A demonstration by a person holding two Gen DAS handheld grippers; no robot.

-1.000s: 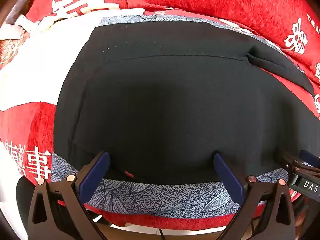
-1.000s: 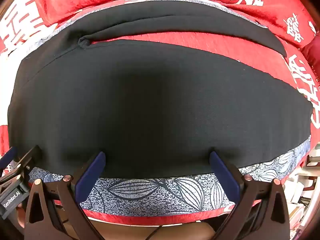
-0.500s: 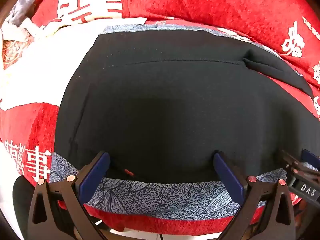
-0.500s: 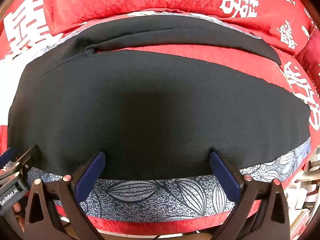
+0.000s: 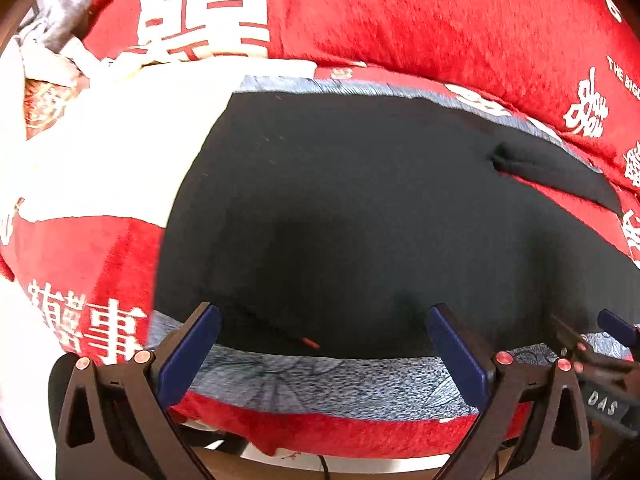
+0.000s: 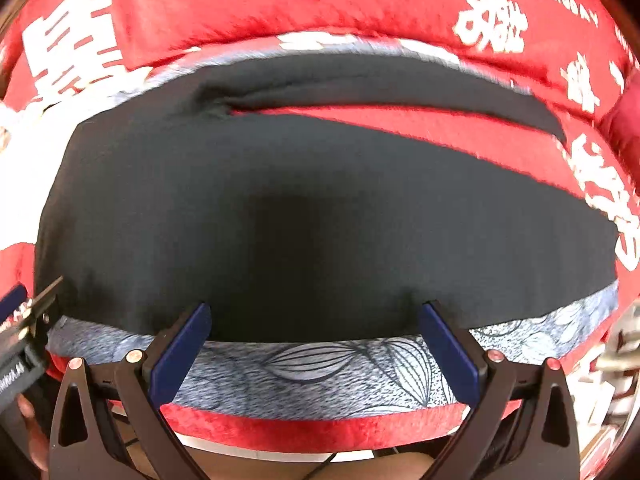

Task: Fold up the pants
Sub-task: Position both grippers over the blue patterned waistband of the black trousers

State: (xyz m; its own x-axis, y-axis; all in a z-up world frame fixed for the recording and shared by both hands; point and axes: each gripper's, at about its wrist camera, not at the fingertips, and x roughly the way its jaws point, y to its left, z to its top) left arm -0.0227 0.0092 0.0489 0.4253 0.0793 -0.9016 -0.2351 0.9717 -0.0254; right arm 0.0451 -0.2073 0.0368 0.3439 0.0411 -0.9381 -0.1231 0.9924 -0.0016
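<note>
Black pants (image 5: 360, 216) lie spread flat on a red sofa seat, the waist end to the left and two legs running right. In the right wrist view the near leg (image 6: 304, 220) fills the middle and the far leg (image 6: 380, 88) lies behind it, with a strip of red seat between them. My left gripper (image 5: 324, 334) is open and empty at the pants' near hem by the waist end. My right gripper (image 6: 314, 326) is open and empty at the near edge of the near leg. Each gripper shows at the edge of the other's view.
A grey-blue leaf-print band (image 6: 320, 364) runs along the seat's front edge under both grippers. A red back cushion with white characters (image 5: 400, 12) rises behind the pants. A white patch of cover (image 5: 112, 152) and crumpled cloth (image 5: 44, 64) lie to the left.
Both grippers have drawn slightly back and up from the pants, so more of the back cushion shows. Both stay open; the pants have not moved.
</note>
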